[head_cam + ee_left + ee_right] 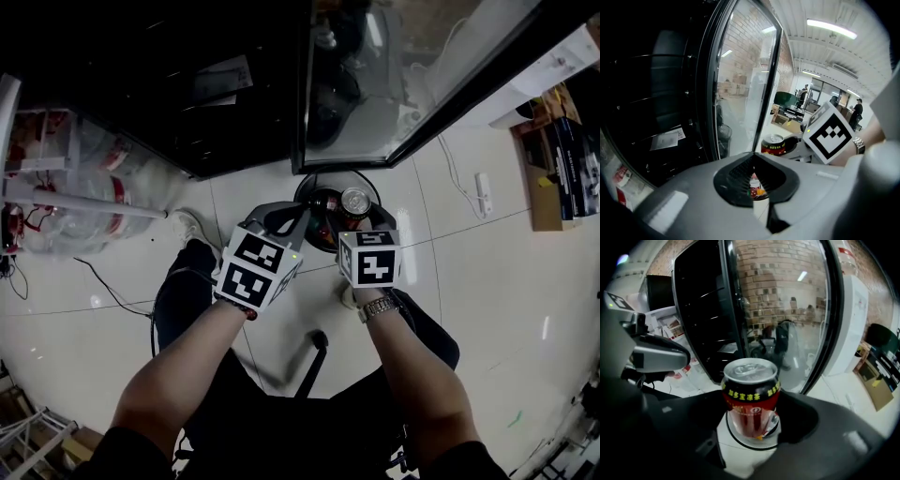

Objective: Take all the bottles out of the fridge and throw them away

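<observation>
A red drink can with a silver top is held upright in my right gripper, which is shut on its sides. It hangs over a round black bin on the floor in front of the fridge. In the right gripper view the can fills the space between the jaws of the right gripper, with the bin's rim below. My left gripper is beside it, also over the bin, jaws together with nothing held. Through the left gripper a bit of the bin's contents shows. The fridge interior is dark.
The fridge's glass door stands open just beyond the bin. Large water jugs lie at the left on a rack. Cardboard boxes and a power strip are at the right. The person's legs are below the grippers.
</observation>
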